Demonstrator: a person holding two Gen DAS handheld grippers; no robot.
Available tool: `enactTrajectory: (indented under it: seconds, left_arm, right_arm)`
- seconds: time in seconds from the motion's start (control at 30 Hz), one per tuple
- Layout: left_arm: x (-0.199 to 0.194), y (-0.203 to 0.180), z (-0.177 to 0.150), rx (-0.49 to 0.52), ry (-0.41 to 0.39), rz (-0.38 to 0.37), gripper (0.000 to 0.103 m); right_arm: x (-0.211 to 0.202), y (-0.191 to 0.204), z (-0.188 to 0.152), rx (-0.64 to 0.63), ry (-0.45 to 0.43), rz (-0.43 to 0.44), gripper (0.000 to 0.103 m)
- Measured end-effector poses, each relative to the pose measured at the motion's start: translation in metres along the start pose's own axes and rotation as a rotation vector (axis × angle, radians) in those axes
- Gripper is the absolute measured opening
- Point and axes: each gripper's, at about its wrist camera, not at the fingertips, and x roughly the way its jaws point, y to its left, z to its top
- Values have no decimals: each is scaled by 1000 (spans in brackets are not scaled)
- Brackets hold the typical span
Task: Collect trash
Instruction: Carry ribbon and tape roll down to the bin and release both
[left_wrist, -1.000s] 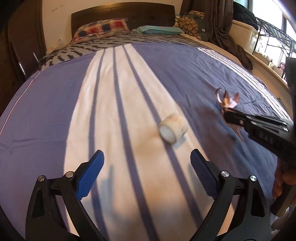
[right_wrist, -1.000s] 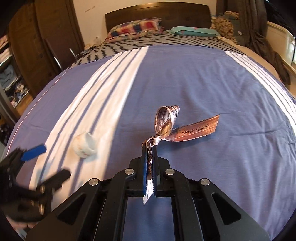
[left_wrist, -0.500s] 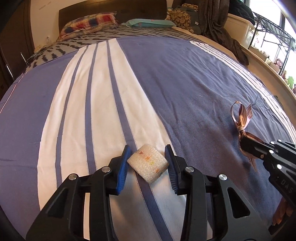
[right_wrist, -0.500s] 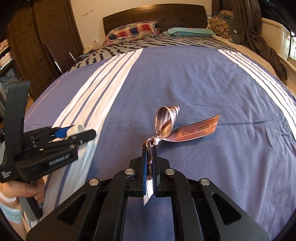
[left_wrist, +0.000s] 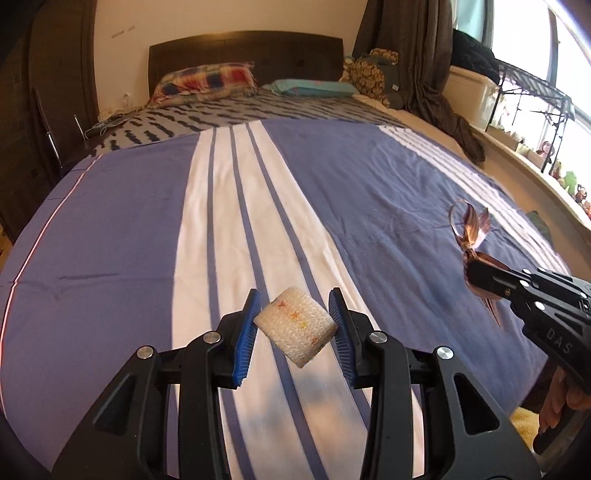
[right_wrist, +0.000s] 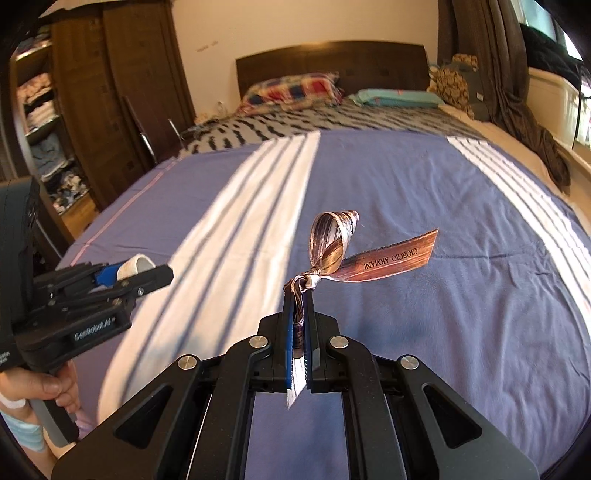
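Observation:
A white roll of tape (left_wrist: 295, 326) with small coloured marks hangs above the bed, pinched between the blue pads of my left gripper (left_wrist: 295, 319), which is shut on it. In the right wrist view the same roll (right_wrist: 136, 264) and the left gripper (right_wrist: 159, 276) show at the left edge, held by a hand. My right gripper (right_wrist: 299, 300) is shut on the tail of a brown printed ribbon (right_wrist: 373, 256). Its loop and free end stick out in the air ahead of the fingers. The left wrist view shows the ribbon (left_wrist: 469, 227) and the right gripper (left_wrist: 478, 276) at the right.
Below lies a wide bed cover (left_wrist: 369, 206), blue with white stripes. Pillows (left_wrist: 207, 81) and a dark headboard (left_wrist: 243, 50) are at the far end. A wooden wardrobe (right_wrist: 122, 96) stands to the left. A dark curtain (left_wrist: 436, 74) and a window ledge (left_wrist: 524, 166) run along the right.
My left gripper went from open around the roll to shut on it, then lifted it off the bed. The right gripper rose with the ribbon still in it.

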Motion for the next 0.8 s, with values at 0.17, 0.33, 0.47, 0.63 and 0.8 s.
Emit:
enactTrajectory:
  seconds: [0.17,0.33,0.47,0.63,0.8]
  left_arm:
    - [-58,-11,-30,5,-48,-34,36]
    - [-113,-23,-65,13,-102,-40,36]
    - [-143,-30,-93,15,-126,-40,36]
    - [-157,-40,-137,6,-112,-65,36]
    - [-146,-50,-189,25,-32,-102,36]
  right_arm:
    - [-48,21,-15,-9,-43,39,6]
    - [-87,37,-47,-15,-67,63,6]
    - [-111,47,-80,5,-82,75,6]
    - [-125,56,-125,22,-55,93,6]
    - [-121,60,-164,15,22,77,6]
